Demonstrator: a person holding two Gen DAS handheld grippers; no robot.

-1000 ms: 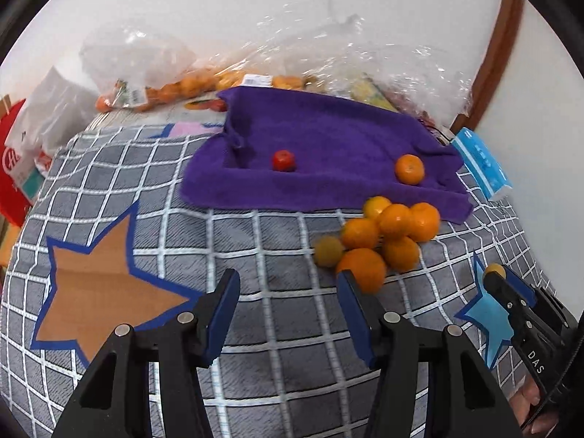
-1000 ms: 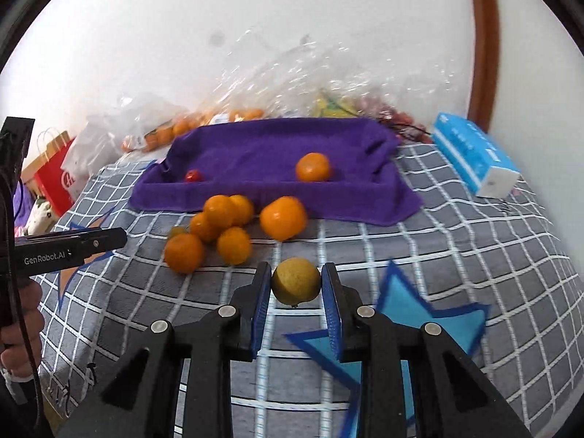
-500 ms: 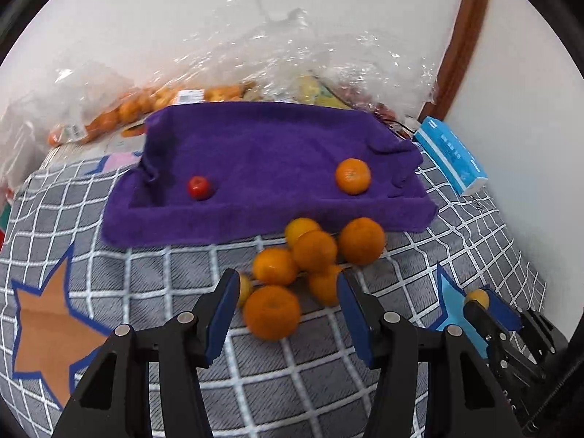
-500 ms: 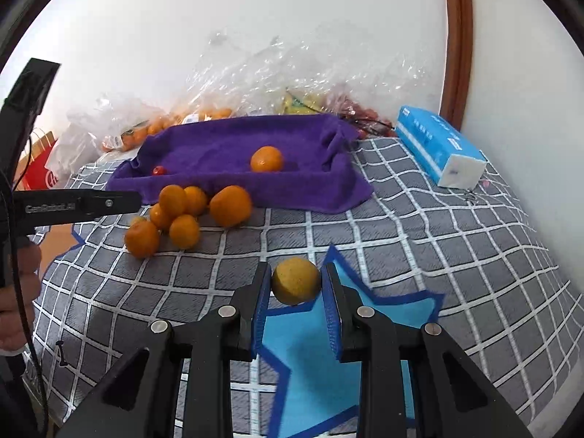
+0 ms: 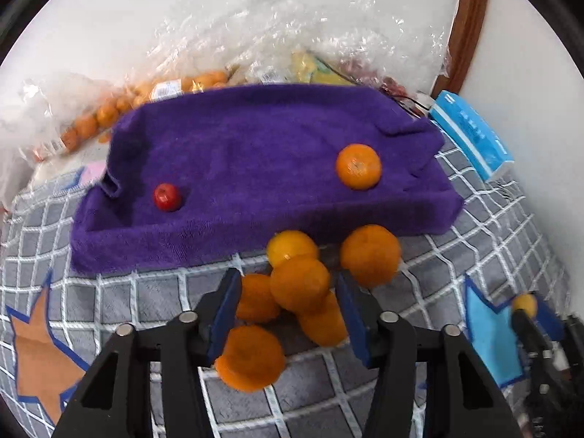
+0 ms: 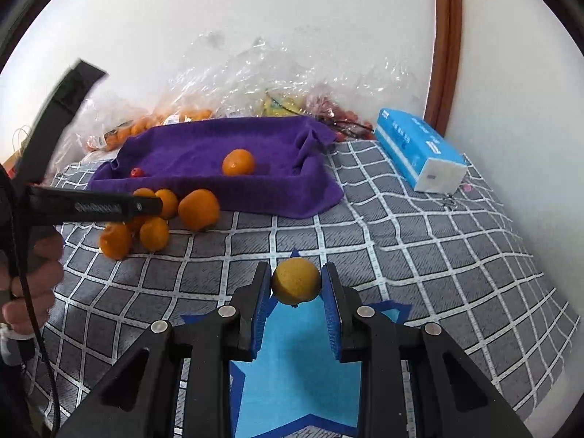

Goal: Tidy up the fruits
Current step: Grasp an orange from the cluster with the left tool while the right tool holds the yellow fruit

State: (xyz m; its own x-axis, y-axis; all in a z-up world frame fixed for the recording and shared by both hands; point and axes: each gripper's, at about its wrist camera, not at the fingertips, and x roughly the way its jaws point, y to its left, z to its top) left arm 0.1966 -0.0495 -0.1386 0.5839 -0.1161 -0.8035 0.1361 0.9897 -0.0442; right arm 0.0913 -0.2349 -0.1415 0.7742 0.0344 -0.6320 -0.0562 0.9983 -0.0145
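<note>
The left gripper (image 5: 288, 310) has just been closing, its jaws partly apart around oranges (image 5: 299, 284) in the pile on the checked cloth (image 5: 474, 255), pads not yet pressing. The right gripper (image 6: 295, 304) is clamped on a yellowish fruit (image 6: 295, 280) above the blue star (image 6: 295, 372). One orange (image 5: 358, 166) and a small red fruit (image 5: 167, 197) lie on the purple towel (image 5: 255, 153)

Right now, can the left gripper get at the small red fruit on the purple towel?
Probably not directly: the left gripper sits low among the pile of oranges, which lies before the purple towel; the red fruit is beyond its raised front edge.
</note>
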